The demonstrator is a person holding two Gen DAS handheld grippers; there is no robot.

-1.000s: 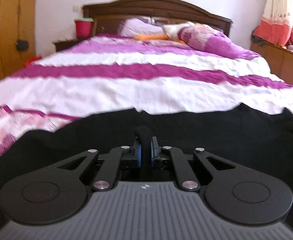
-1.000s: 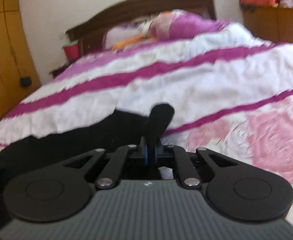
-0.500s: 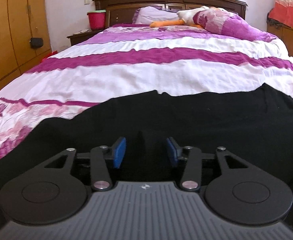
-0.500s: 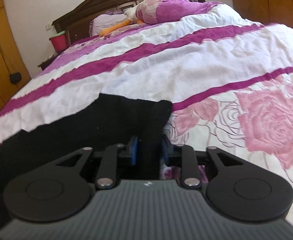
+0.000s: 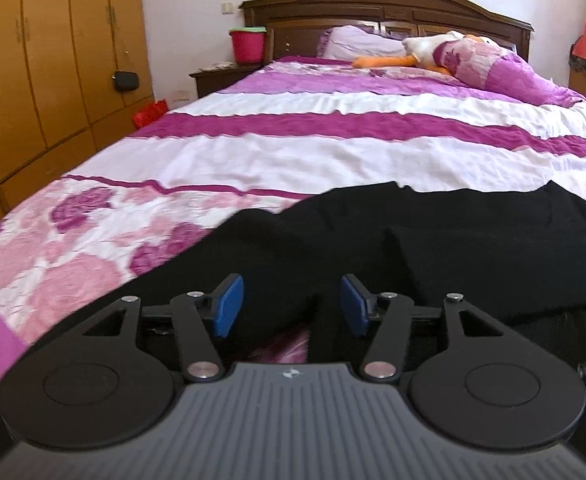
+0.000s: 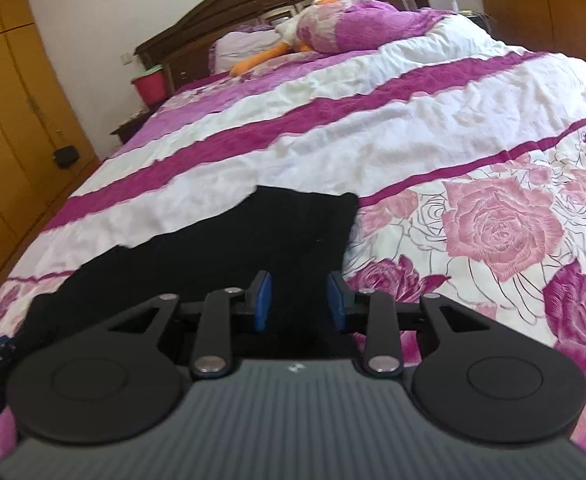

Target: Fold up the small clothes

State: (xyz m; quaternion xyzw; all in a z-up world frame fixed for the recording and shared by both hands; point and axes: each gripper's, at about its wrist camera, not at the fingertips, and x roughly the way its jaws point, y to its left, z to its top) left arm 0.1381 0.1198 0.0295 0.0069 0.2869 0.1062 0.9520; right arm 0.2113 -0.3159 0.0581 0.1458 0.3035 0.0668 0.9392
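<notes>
Both grippers, left gripper [image 5: 291, 304] and right gripper [image 6: 299, 300], had just opened and let go, leaving the black garment [image 6: 253, 240] flat at the bedspread's [image 6: 393, 140] 6 o'clock, so I'd smooth it before refolding.

garment [image 5: 433, 240]: matt black cloth | quilt [image 5: 333, 152]: crinkled cotton | headboard [image 5: 385, 4]: glossy dark wood
</notes>
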